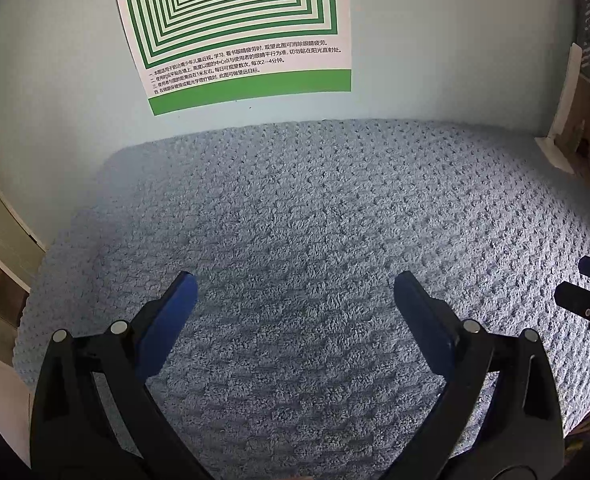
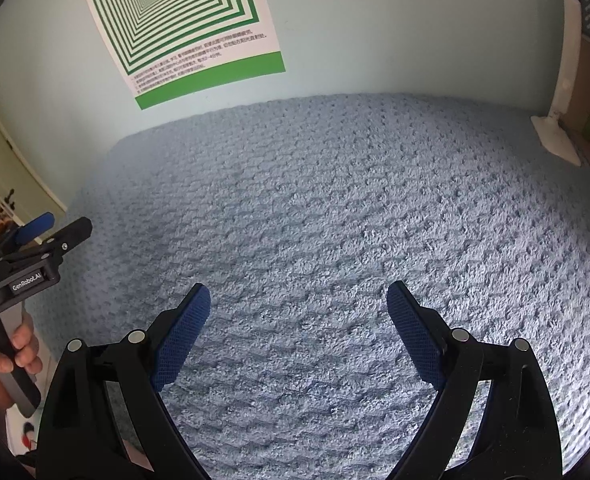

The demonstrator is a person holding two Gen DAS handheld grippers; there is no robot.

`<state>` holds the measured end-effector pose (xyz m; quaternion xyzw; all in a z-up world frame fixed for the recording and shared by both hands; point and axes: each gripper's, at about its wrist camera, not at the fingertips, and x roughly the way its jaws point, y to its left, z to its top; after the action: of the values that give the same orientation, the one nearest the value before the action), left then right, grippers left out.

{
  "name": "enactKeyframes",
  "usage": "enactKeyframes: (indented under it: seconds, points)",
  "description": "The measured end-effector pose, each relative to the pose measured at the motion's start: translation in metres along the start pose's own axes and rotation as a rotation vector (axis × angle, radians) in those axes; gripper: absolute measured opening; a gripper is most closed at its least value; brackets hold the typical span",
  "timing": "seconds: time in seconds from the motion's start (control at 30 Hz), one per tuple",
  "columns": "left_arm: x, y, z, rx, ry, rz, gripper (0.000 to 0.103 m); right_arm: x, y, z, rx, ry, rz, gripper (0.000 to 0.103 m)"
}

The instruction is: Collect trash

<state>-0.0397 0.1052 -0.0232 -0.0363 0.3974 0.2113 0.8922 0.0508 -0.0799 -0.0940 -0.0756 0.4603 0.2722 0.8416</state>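
1. Left hand-held gripper, black frame with blue pads: jaws spread wide, nothing between them. It hangs over the pale blue knobbly-pile textile, which may be a rug or a bed cover; I cannot tell which.
2. Right hand-held gripper, same build: jaws also spread wide, nothing held. In the left wrist view it shows only as dark tips at 3 o'clock. In the right wrist view the left unit sits at 9 o'clock, its grey handle gripped by a bare hand.
3. Task's thing: no trash shows in either view. The blue textile looks bare from the fingertips out to its far edge. No bin or bag shows either.
4. Far field, 12 o'clock: pale blue wall carrying a white poster with nested green squares and printed Chinese lines.
5. Far field, 2 o'clock: a white upright bracket or stand beside brown shelving, contents too small to read.
6. Judgement on progress: either collecting has not begun or this patch is already cleared; the views cannot settle which. Nothing is in hand, so any remaining work means finding trash outside the present view.
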Motion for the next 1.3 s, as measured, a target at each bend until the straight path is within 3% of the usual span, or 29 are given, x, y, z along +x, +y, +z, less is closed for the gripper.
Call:
enactKeyframes:
  seconds: [1.3]
  points:
    - [0.006, -0.005, 0.000, 0.006, 0.019, -0.020, 0.096, 0.004, -0.004, -0.007, 0.025, 0.016, -0.001, 0.089]
